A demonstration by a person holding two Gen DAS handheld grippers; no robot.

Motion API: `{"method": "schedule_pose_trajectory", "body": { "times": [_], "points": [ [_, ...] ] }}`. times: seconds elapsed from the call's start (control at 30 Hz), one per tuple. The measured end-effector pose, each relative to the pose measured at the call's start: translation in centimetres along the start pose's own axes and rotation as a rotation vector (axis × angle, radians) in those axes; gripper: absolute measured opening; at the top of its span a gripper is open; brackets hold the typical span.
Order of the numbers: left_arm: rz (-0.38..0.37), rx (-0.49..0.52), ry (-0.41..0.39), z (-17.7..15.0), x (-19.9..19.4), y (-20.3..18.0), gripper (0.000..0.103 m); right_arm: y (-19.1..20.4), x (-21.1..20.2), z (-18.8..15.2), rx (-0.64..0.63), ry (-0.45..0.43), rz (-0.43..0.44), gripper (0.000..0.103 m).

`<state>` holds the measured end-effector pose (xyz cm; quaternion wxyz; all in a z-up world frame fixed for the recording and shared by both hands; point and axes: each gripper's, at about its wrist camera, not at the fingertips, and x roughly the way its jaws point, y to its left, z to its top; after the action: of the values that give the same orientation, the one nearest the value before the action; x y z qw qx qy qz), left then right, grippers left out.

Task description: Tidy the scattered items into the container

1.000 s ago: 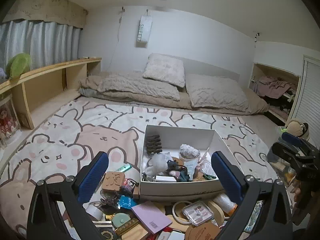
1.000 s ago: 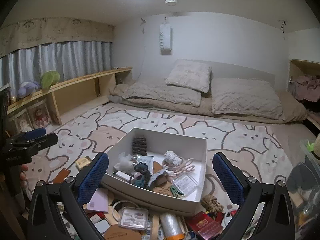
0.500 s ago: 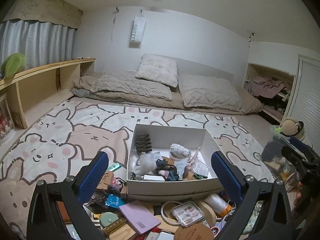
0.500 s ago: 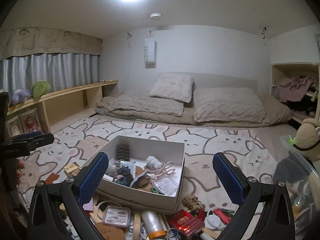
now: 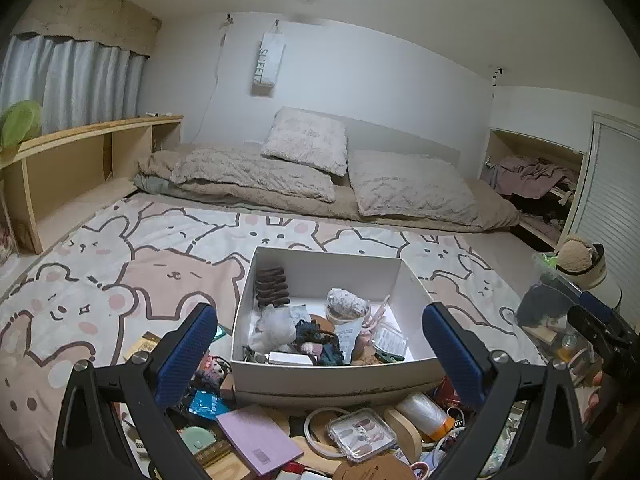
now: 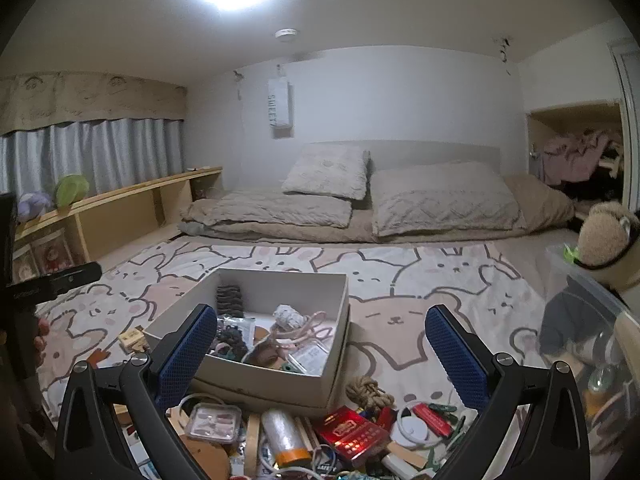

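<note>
A white open box (image 5: pixel 332 376) sits on the bear-print bedspread, holding hair clips, cloth scraps and small packets. Loose items lie scattered in front of it: a purple notebook (image 5: pixel 258 438), a clear nail case (image 5: pixel 360 434), a wrapped roll (image 5: pixel 424 408), a red box (image 6: pixel 352 432) and a rope knot (image 6: pixel 368 394). My left gripper (image 5: pixel 318 316) hovers open above the box's near side, holding nothing. My right gripper (image 6: pixel 320 316) is likewise open and empty, over the box's right front corner (image 6: pixel 320 388). A small cardboard figure (image 6: pixel 134 338) lies left of the box.
A clear plastic bin (image 6: pixel 592 300) with a plush toy (image 6: pixel 608 240) on it stands at the right. A wooden shelf (image 5: pixel 80 160) runs along the left wall. Pillows and a folded duvet (image 5: pixel 304 184) lie at the back. The other handheld gripper (image 5: pixel 600 328) shows at the right edge.
Both cameras have tilted upward and swung slightly right, so the box sits lower and further left in each view. Both grippers stay open and empty.
</note>
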<state>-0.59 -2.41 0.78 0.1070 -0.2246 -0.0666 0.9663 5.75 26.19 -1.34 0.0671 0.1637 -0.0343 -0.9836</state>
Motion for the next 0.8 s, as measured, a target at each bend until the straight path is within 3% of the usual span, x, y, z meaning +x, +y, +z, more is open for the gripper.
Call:
{"method": "schedule_pose_trajectory", "body": {
  "times": [0.2, 0.5, 0.8],
  "points": [
    [0.001, -0.034, 0.021, -0.6, 0.2, 0.4, 0.103, -1.5, 0.5, -0.6, 0.025, 0.020, -0.026, 0.103],
    [0.064, -0.030, 0.099, -2.0, 0.6, 1.4, 0.103, -3.8, 1.2, -0.5, 0.083, 0.058, -0.032, 0.103],
    [0.102, 0.008, 0.165, -3.6, 1.1, 2.8, 0.103, -4.6, 2.1, -2.4, 0.006, 0.154, -0.055, 0.103]
  ]
}}
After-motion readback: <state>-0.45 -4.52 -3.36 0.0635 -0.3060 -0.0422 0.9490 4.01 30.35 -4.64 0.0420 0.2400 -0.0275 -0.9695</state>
